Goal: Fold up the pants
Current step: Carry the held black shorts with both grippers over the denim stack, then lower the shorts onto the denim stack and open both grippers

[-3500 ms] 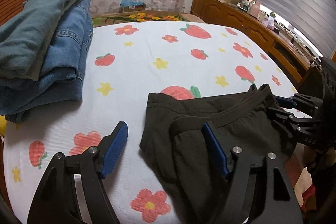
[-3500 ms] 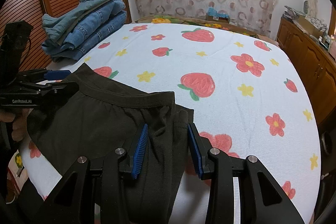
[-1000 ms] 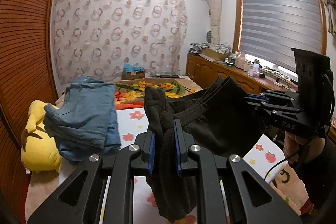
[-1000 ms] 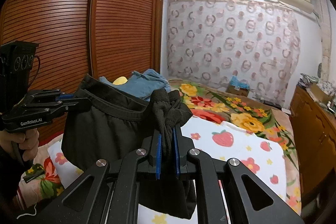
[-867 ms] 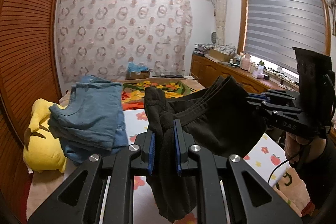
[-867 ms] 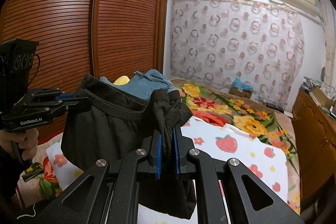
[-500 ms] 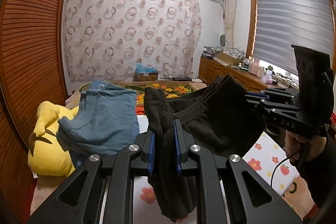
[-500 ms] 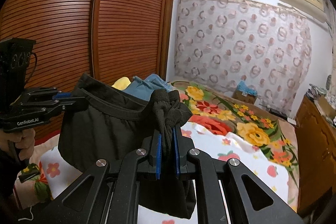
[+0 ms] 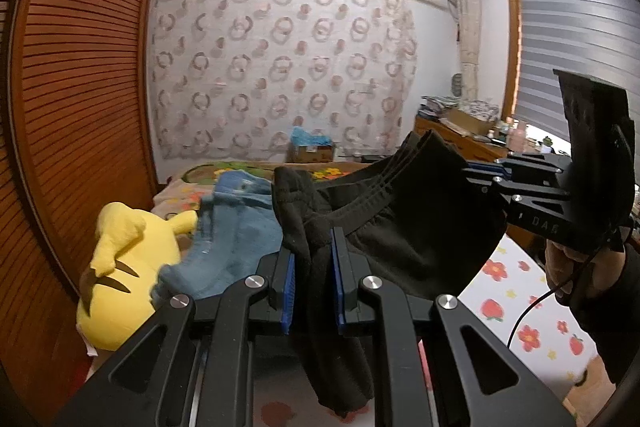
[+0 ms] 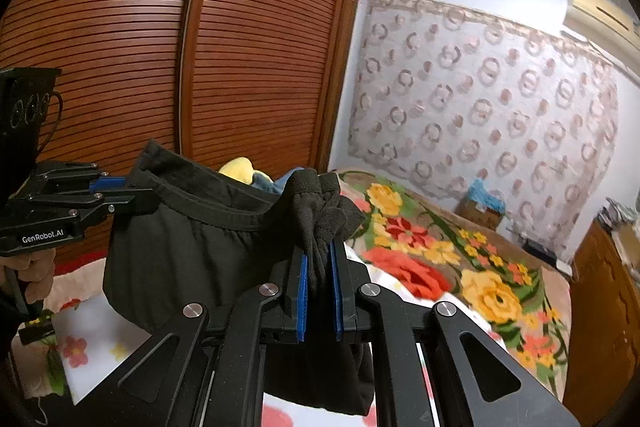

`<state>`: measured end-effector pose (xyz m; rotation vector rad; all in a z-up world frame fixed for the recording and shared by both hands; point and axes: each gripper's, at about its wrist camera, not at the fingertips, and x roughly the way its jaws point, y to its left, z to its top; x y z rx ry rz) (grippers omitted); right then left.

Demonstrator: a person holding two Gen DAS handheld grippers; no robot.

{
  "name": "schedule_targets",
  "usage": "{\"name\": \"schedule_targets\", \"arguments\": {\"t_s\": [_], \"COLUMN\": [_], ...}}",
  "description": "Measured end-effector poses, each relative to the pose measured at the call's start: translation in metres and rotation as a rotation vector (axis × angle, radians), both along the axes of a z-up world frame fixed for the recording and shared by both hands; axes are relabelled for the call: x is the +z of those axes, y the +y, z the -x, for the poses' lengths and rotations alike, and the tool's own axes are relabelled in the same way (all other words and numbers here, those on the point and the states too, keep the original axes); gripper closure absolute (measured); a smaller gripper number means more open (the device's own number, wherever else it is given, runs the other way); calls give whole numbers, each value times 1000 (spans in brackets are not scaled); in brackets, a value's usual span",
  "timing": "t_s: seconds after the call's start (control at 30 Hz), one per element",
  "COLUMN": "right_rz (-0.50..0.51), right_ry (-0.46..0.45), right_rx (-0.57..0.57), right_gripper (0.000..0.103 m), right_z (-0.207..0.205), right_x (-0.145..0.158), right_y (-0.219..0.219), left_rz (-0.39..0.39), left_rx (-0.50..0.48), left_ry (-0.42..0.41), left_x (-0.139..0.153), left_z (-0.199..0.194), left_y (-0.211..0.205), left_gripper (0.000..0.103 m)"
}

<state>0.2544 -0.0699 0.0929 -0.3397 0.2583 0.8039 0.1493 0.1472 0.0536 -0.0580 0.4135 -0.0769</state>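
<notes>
The black pants (image 9: 408, 239) hang in the air above the bed, stretched between both grippers at the waistband. My left gripper (image 9: 313, 267) is shut on one bunched end of the waistband. My right gripper (image 10: 319, 267) is shut on the other bunched end (image 10: 320, 211). In the left wrist view the right gripper (image 9: 520, 183) shows at the right, clamped on the waistband. In the right wrist view the left gripper (image 10: 80, 199) shows at the left, clamped on the pants (image 10: 180, 251). The pant legs hang down below the fingers.
A stack of folded blue jeans (image 9: 232, 235) and a yellow plush toy (image 9: 124, 267) lie at the bed's left side by the wooden wardrobe (image 10: 160, 47). The strawberry-print sheet (image 9: 516, 307) lies below. A wooden dresser (image 10: 600, 307) stands at the right.
Both grippers, open on the bed at first, have shut on the pants and lifted them. Over the last second they rose further, tilting the views up.
</notes>
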Motion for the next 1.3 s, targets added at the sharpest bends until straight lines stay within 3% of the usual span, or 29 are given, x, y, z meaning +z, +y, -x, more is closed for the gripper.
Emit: {"name": "schedule_targets", "arguments": {"t_s": [0.4, 0.8, 1.1, 1.23, 1.3], "right_rz": [-10, 103, 134, 145, 124], "right_ry": [-37, -71, -17, 26, 60], "right_rx": [92, 192, 230, 193, 172], "right_gripper": [93, 93, 93, 93, 83], "right_z": [-62, -112, -135, -146, -153], "right_x": [-16, -16, -19, -22, -17], "right_y": [24, 70, 91, 91, 86], "left_rz": [58, 124, 90, 87, 82], "left_rx": [118, 217, 270, 279, 281], "left_ry": [-12, -38, 4, 22, 26], "left_x": [-30, -46, -59, -63, -63], "left_z": [-28, -25, -28, -32, -32], "left_y": [37, 49, 45, 46, 45], "left_gripper": [86, 86, 86, 86, 86]}}
